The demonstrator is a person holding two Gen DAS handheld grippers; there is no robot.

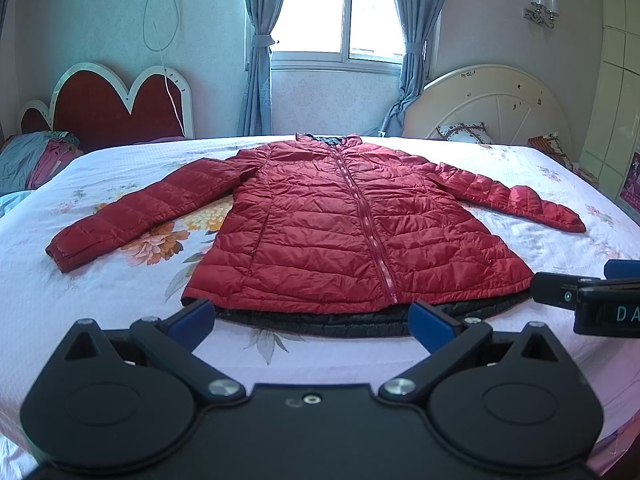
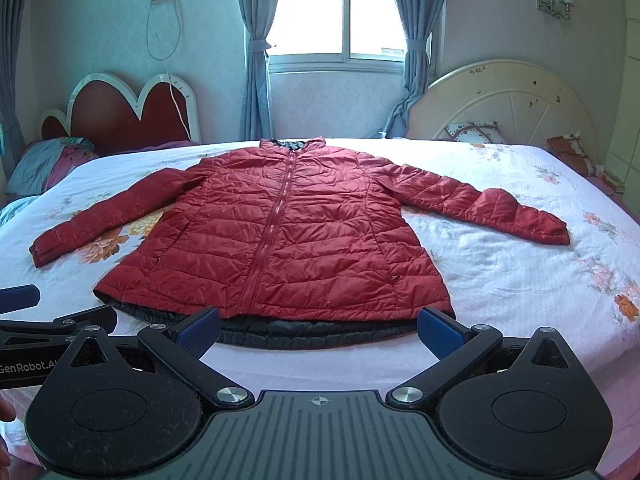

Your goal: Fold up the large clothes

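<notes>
Your right-wrist view, placed relative to the red quilted puffer jacket [image 2: 280, 232]:

- Jacket: zipped, front up, both sleeves spread, flat on the white floral bedsheet [image 2: 520, 280]; black lining shows below its hem.
- Your right gripper [image 2: 318, 328]: just short of the hem, blue-padded fingers [image 2: 200, 330] spread wide, holding nothing.
- Your left gripper [image 2: 24, 308]: beside the jacket's lower left corner, only partly in frame.
- Red heart-shaped headboard [image 2: 120, 116]: beyond the left sleeve.
- Cream round headboard [image 2: 512, 100]: beyond the right sleeve.
- Window with blue curtains [image 2: 340, 12]: behind the collar.
</notes>
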